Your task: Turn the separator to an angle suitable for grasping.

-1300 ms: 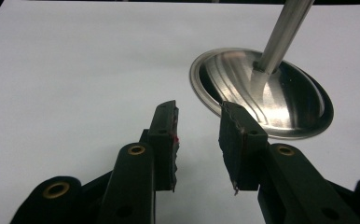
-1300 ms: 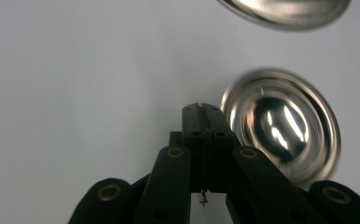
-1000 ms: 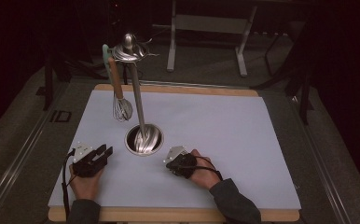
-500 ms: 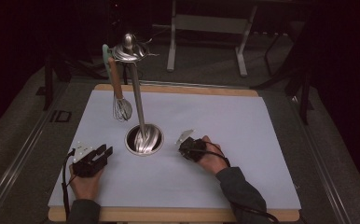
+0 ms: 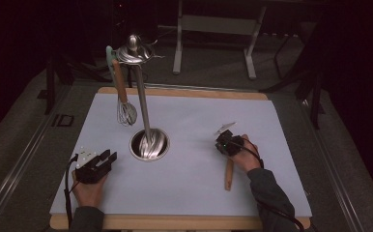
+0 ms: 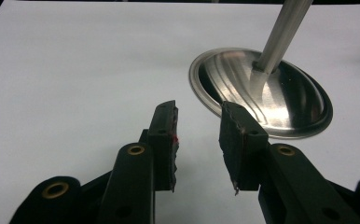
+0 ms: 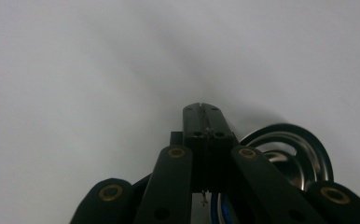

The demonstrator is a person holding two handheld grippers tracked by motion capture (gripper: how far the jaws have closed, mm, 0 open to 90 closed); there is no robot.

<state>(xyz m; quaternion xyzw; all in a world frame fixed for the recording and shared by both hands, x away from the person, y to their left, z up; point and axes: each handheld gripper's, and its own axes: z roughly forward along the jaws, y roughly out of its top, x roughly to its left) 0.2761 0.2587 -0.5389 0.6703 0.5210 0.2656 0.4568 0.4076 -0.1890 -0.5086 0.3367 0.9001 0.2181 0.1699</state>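
Right gripper (image 5: 224,142) has been carried outward and away from the round steel base (image 5: 148,145) over the last second; it is now well to that base's right. Left gripper (image 5: 108,155) is unchanged in place.

Nearest the table's front edge, the left hand (image 5: 89,189) is rested on the white mat (image 5: 194,203). Left gripper is held released: in the left gripper view its jaws are seen parted, with bare mat in the gap (image 6: 199,109). The steel base (image 6: 280,100) lies just ahead and to the right of those jaws, not touched.

A wooden handle (image 5: 229,176) is seen lying on the mat just behind the right gripper, beside the right hand (image 5: 246,153). Its far end is hidden under the hand, so contact cannot be judged.

Right gripper is clenched: in the right gripper view its jaws (image 7: 201,108) are pressed together, and nothing is seen between them. A shiny round metal object (image 7: 304,154) with a blue edge is partly visible below and to the right of the jaws; what it is cannot be told.

Farther off, a slanted pole (image 5: 142,99) rises from the base. A whisk (image 5: 125,112) with a wooden handle is hung from the hook cluster (image 5: 134,50) at the pole's top, beyond and to the left gripper's right.
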